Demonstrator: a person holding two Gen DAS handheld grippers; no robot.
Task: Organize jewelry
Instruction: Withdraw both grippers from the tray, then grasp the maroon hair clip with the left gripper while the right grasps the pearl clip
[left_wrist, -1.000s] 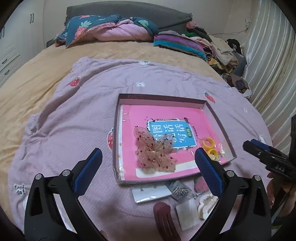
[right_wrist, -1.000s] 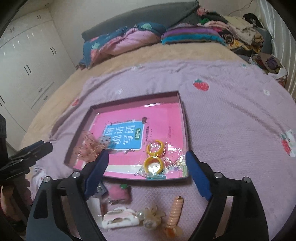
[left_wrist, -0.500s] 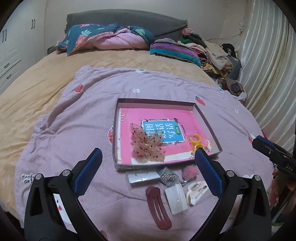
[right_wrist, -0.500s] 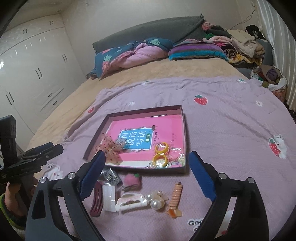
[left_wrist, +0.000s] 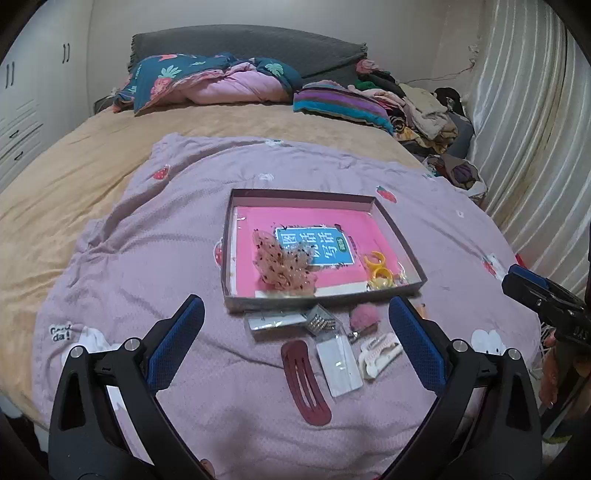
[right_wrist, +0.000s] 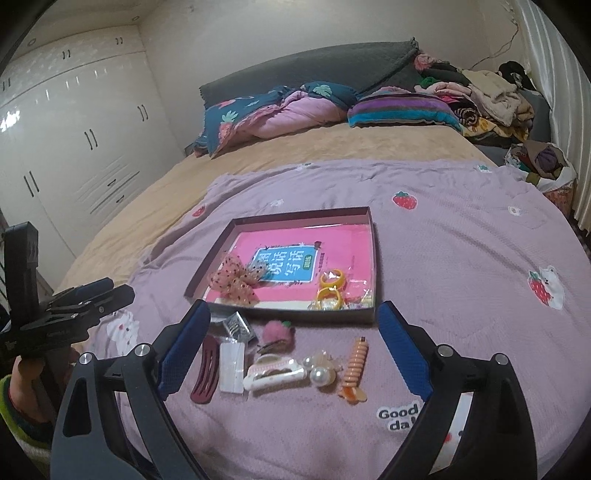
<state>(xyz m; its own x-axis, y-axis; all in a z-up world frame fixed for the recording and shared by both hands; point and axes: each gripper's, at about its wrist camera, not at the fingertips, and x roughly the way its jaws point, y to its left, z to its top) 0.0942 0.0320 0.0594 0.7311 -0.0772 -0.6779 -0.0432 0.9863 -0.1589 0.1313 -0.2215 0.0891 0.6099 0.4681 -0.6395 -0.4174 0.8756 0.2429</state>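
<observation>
A shallow box (left_wrist: 400, 236) (right_wrist: 373, 254) with a pink book inside lies on a lilac blanket. It holds a pink mesh bow (left_wrist: 282, 264) (right_wrist: 236, 282) and yellow rings (left_wrist: 378, 267) (right_wrist: 330, 286). In front of it lie a dark red clip (left_wrist: 304, 380) (right_wrist: 205, 371), a white packet (left_wrist: 338, 365), a pink pompom (left_wrist: 364, 318) (right_wrist: 277, 330), a white claw clip (right_wrist: 275, 373), pearl pieces (right_wrist: 319, 371) and an orange spiral clip (right_wrist: 354, 369). My left gripper (left_wrist: 295, 339) and right gripper (right_wrist: 293, 350) are open, empty, held back above these items.
The lilac blanket (left_wrist: 147, 258) covers a tan bed. Pillows and a folded quilt (left_wrist: 221, 85) lie at the headboard, a clothes pile (left_wrist: 424, 110) at the far right. Curtains (left_wrist: 535, 147) hang on the right, white wardrobes (right_wrist: 74, 147) on the left.
Both grippers have pulled back and up from the box. More loose items in front of it have come into view. Both stay open.
</observation>
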